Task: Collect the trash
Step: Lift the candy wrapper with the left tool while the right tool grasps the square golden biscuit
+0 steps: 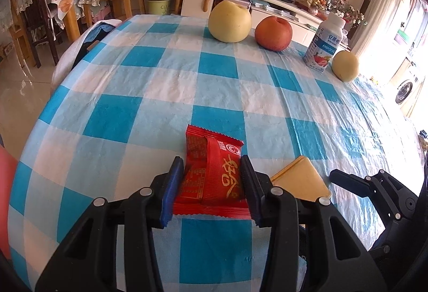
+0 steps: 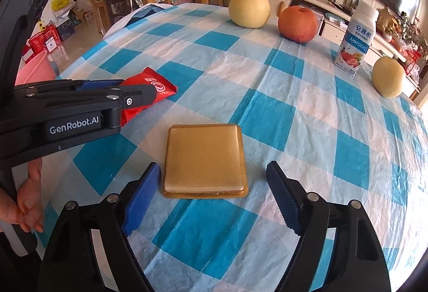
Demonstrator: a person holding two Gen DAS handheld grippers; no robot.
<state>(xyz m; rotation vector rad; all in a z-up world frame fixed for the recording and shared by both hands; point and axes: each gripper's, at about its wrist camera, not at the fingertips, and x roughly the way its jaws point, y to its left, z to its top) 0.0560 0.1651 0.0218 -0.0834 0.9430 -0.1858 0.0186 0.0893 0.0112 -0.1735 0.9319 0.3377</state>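
A red snack wrapper (image 1: pixel 211 174) lies on the blue-and-white checked tablecloth (image 1: pixel 165 78). My left gripper (image 1: pixel 212 166) is shut on it, both pads pressed against its sides. From the right wrist view the same wrapper (image 2: pixel 157 87) pokes out past the left gripper's fingers (image 2: pixel 139 98). A flat golden square packet (image 2: pixel 204 160) rests on the cloth between the jaws of my right gripper (image 2: pixel 211 171), which stand wide with gaps on both sides. This golden packet (image 1: pixel 302 181) also shows just right of the left gripper.
Along the far edge stand a pale pear (image 1: pixel 229 21), a red apple (image 1: pixel 273 33), a yogurt drink bottle (image 1: pixel 323 44) and a smaller pear (image 1: pixel 345 65). A pink bucket (image 2: pixel 36 69) sits on the floor at left. A person's hand (image 2: pixel 28 201) grips the left tool.
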